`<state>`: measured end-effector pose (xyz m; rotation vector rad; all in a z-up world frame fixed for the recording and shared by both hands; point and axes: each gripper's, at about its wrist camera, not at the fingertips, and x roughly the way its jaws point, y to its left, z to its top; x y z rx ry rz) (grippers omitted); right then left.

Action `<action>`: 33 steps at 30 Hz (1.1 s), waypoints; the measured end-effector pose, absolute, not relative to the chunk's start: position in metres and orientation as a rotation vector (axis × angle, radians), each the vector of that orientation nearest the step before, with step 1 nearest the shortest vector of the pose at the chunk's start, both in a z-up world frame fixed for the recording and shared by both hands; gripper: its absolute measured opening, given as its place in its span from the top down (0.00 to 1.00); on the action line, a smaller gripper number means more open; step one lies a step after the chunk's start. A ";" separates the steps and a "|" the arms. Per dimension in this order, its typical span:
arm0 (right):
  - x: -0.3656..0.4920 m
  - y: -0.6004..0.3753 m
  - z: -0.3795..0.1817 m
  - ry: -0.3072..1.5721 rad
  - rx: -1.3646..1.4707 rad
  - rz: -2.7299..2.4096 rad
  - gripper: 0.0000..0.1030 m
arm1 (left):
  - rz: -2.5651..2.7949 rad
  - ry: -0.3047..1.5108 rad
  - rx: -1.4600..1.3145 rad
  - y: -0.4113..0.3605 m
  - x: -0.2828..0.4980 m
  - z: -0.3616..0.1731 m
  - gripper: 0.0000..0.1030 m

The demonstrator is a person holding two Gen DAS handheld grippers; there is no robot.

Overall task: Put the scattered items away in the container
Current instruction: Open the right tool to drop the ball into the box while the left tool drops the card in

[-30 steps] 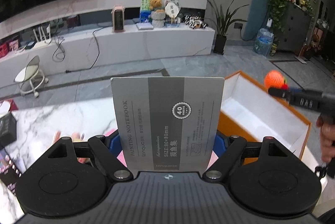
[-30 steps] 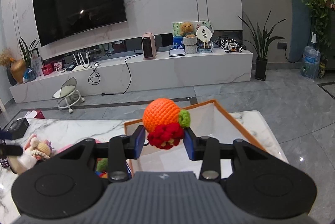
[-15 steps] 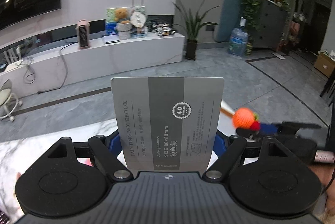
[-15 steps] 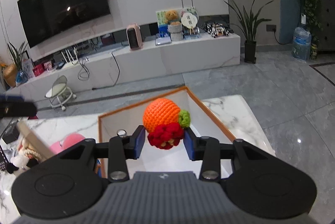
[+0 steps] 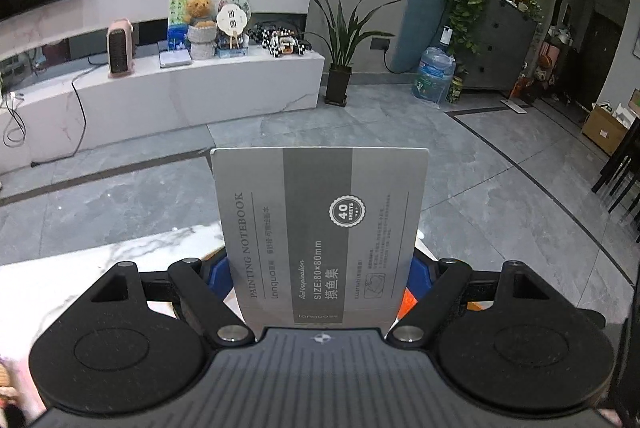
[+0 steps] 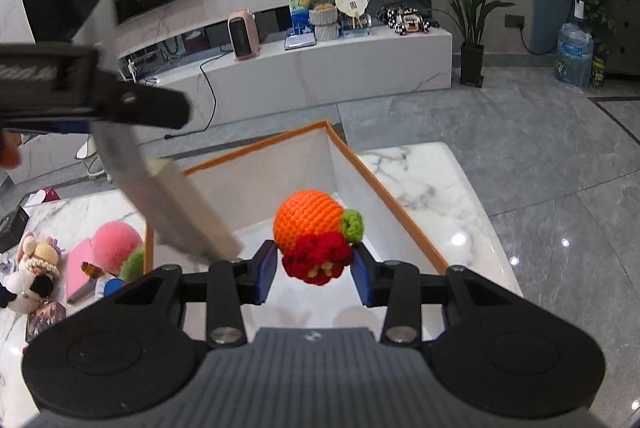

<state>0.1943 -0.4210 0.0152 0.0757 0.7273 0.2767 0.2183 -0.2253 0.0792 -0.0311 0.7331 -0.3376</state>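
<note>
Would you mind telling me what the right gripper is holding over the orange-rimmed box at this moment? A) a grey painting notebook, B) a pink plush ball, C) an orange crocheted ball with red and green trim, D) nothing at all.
C: the right gripper is shut on the orange crocheted ball, held above the box, while the left gripper holds the notebook.

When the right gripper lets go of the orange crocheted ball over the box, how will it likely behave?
The orange crocheted ball with red and green yarn trim looks soft and light, so it should probably land gently. Its round body may roll a little inside the orange-rimmed white box, though the knobbly trim likely stops it. The right gripper pinches only the red part, so yarn might snag briefly.
</note>
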 end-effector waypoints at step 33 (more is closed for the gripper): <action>0.200 -0.431 0.004 0.785 0.038 0.228 0.51 | -0.359 0.852 0.094 -0.260 0.223 0.041 0.00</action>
